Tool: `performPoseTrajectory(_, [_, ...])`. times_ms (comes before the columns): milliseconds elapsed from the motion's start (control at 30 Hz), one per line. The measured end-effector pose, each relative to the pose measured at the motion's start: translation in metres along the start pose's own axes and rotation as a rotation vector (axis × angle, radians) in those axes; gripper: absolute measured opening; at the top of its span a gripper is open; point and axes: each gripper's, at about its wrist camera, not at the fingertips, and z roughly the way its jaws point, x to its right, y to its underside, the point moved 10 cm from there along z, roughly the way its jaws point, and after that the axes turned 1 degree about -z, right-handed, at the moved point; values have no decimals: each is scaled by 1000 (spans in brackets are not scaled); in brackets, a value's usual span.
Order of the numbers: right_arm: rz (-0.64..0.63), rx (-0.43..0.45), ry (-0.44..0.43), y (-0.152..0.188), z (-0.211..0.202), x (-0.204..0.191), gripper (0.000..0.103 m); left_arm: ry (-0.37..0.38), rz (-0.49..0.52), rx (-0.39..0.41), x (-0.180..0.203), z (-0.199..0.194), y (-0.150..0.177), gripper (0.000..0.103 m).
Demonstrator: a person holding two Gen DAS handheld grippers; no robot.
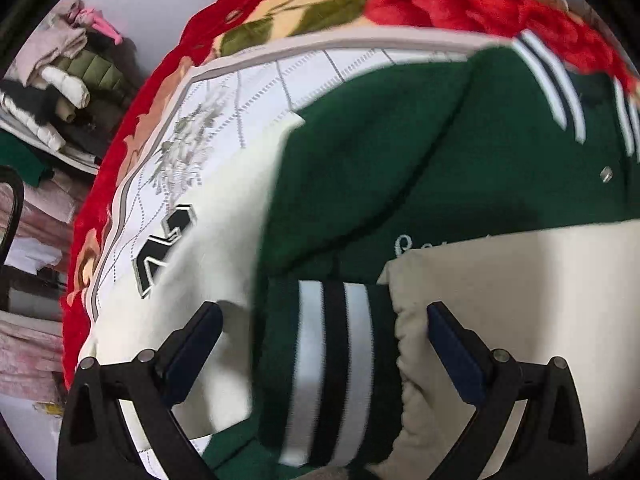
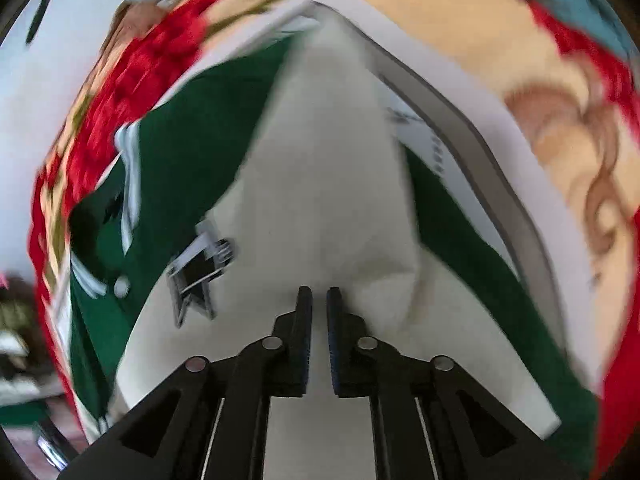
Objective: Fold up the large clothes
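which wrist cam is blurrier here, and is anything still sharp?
Right wrist view is blurrier: the floral blanket and the jacket smear in streaks, while the right gripper stays crisp. Left wrist view is milder: the striped cuff is soft, the number patch readable, the left gripper sharp. Both show fisheye bending.

Partly hidden black number patch (image 1: 162, 250) and illegible script embroidery (image 1: 404, 245) on jacket (image 1: 360, 168)

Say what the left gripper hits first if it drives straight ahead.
Probably the striped cuff of the green jacket, lying between the open jaws of the left gripper. Depth is unclear.
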Motion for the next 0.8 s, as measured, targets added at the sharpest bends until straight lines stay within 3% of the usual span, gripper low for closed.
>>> performPoseTrajectory(67, [-39,17,-31,18,-28,-21,19,59,-48,17,-16,-21,5,103])
performPoseTrajectory(133, [-75,13,-80,51,-52,-43,46,81,-86,16,-36,-39,17,103])
performPoseTrajectory(233, [-164,-121,-197,125,-55,-100,49,56,-158,3,-80,-58,50,103])
performPoseTrajectory(333, [-222,-293,-313,206,-32,-157,49,9,-231,-77,-125,-54,89,103])
performPoseTrajectory(467, [-365,-380,-301,287,10,-207,49,-68,-335,-172,-183,-33,132,103])
performPoseTrajectory(533, [-448,-312,-213,293,33,-222,50,-92,-385,-199,-209,-22,145,103])
performPoseTrajectory(700, [-437,-133,-179,260,34,-252,50,-104,-531,-230,-255,-3,161,103])
performPoseTrajectory(800, [-440,-96,-150,228,46,-271,50,-50,-646,-285,-270,10,173,103])
